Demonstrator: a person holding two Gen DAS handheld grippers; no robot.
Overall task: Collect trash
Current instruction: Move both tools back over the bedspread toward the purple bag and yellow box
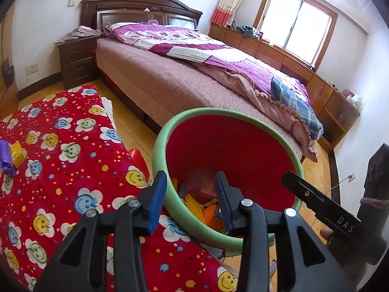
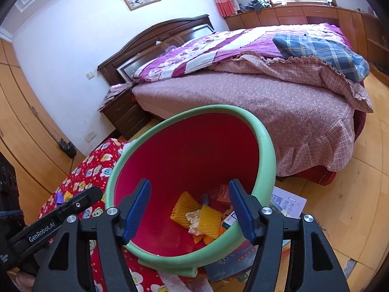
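Left claw (image 1: pixel 190 196) hangs over the near-left rim of the bin (image 1: pixel 160 131), jaws part open w/ nothing between them. Right claw (image 2: pixel 189 204) sits over the bin mouth, jaws wide, also empty. Trash already in the bin bottom: yellow ridged wrappers (image 2: pixel 192 210), small boxes.

Leftover trash, i.e. a yellow packet (image 1: pixel 17 153) and a purple wrapper (image 1: pixel 6 158), lies on the red smiley blanket (image 1: pixel 73 170), well apart, far left of the left claw. Left hand is clearly nearer, so next pick is prob. its job: swing left off the bin. Packet's long axis can't be told.
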